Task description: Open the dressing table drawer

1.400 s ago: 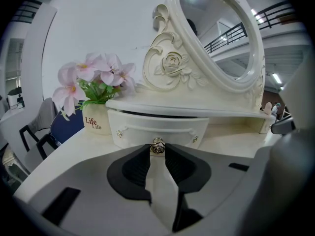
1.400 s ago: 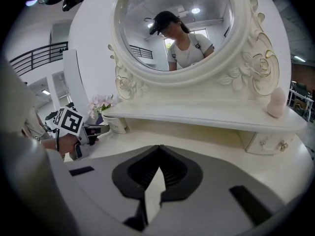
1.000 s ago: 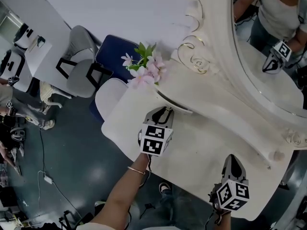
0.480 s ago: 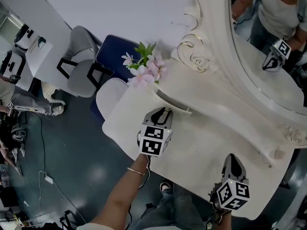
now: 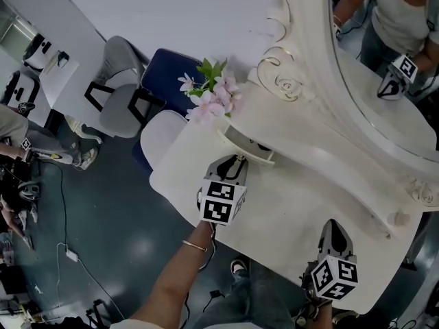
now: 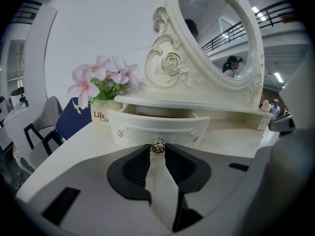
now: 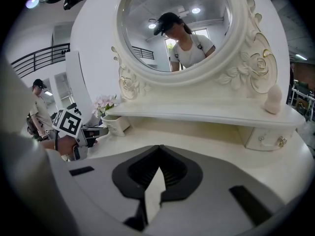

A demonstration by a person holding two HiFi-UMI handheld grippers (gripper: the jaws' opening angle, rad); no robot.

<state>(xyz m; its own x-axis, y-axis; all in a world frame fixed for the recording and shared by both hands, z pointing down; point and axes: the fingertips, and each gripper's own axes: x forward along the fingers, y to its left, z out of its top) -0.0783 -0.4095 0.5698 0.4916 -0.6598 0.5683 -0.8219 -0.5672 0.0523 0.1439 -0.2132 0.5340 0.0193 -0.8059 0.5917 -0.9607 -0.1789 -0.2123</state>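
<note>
Beyond the white dressing table (image 5: 288,204), chairs (image 5: 116,115) stand on dark floor (image 5: 116,232).

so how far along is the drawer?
Done: left tool clamped on the knob; drawer partly out, interior showing. In hand: the pull. Left: probably drawing it further out. Right tool shut, empty.
</note>
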